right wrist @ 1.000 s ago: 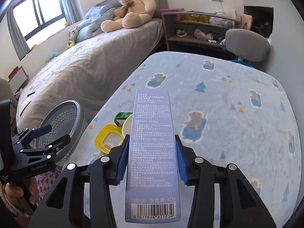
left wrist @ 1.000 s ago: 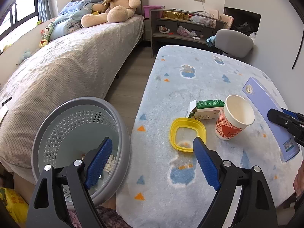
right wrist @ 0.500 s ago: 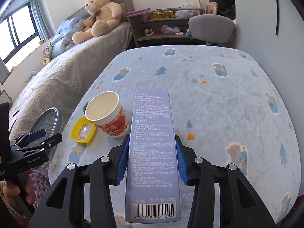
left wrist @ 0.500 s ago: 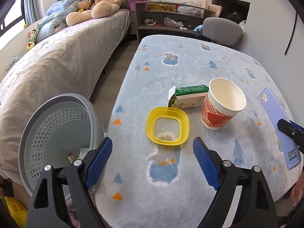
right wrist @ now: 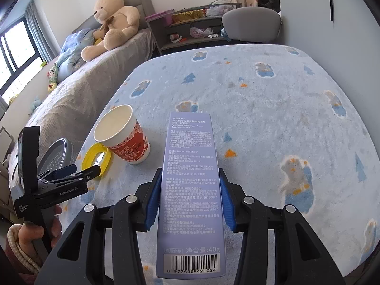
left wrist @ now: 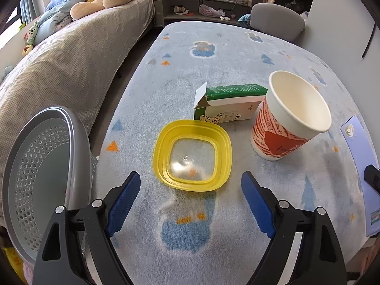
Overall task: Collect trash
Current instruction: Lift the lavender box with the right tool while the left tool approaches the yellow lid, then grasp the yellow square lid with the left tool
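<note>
A yellow plastic lid [left wrist: 192, 158] lies flat on the table's blue blanket [left wrist: 213, 57], just ahead of my left gripper [left wrist: 191, 188], which stands open with nothing between its fingers. Behind the lid lies a green and white carton [left wrist: 228, 102] on its side. A red and white paper cup [left wrist: 288, 121] stands upright to its right. My right gripper [right wrist: 188, 191] is shut on a long purple toothpaste box [right wrist: 190, 185], held above the table. The cup [right wrist: 121, 135] and lid [right wrist: 96, 158] sit left of that box. A grey perforated waste basket [left wrist: 40, 166] stands beside the table's left edge.
A bed [left wrist: 61, 57] with a large teddy bear [right wrist: 111, 21] runs along the left. A shelf unit [left wrist: 209, 4] and a grey chair [right wrist: 251, 25] stand beyond the table's far end. A hand [right wrist: 52, 225] grips the left tool.
My left gripper came down and forward from above the basket toward the yellow lid, which now looks larger. My right gripper swung right with the purple box still in it.
</note>
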